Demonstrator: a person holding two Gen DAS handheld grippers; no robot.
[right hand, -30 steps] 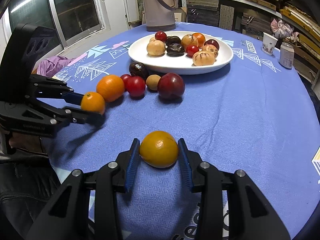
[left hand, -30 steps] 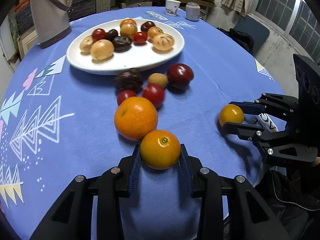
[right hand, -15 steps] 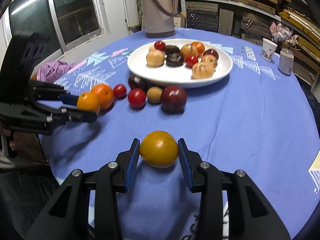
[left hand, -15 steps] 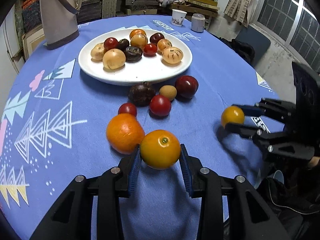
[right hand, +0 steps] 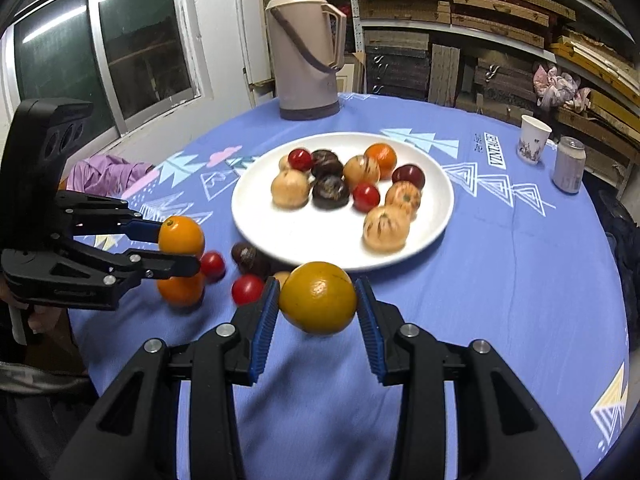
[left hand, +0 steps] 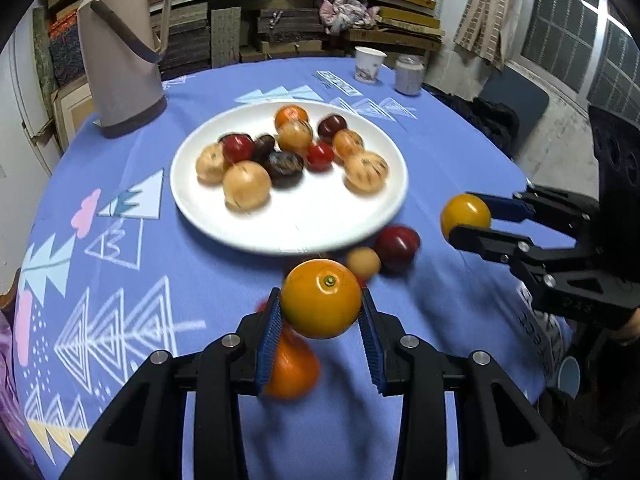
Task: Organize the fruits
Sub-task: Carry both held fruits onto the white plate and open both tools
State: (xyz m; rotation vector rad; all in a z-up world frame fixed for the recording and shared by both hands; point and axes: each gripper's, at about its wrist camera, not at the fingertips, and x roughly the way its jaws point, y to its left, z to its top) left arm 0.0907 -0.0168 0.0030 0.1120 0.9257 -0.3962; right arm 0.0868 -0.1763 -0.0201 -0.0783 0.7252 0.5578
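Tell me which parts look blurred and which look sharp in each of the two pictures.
Left wrist view: the held orange and left claw are sharp; the plate and loose fruit below it smear with motion. Right wrist view: the held orange and right claw are sharp; the plate's fruit is slightly soft. Fisheye bends both tables.

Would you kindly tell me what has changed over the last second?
Both claws have lifted their oranges off the tablecloth toward the plate: the left claw with its orange, the right claw with its orange. Grips and loose fruit are unchanged.
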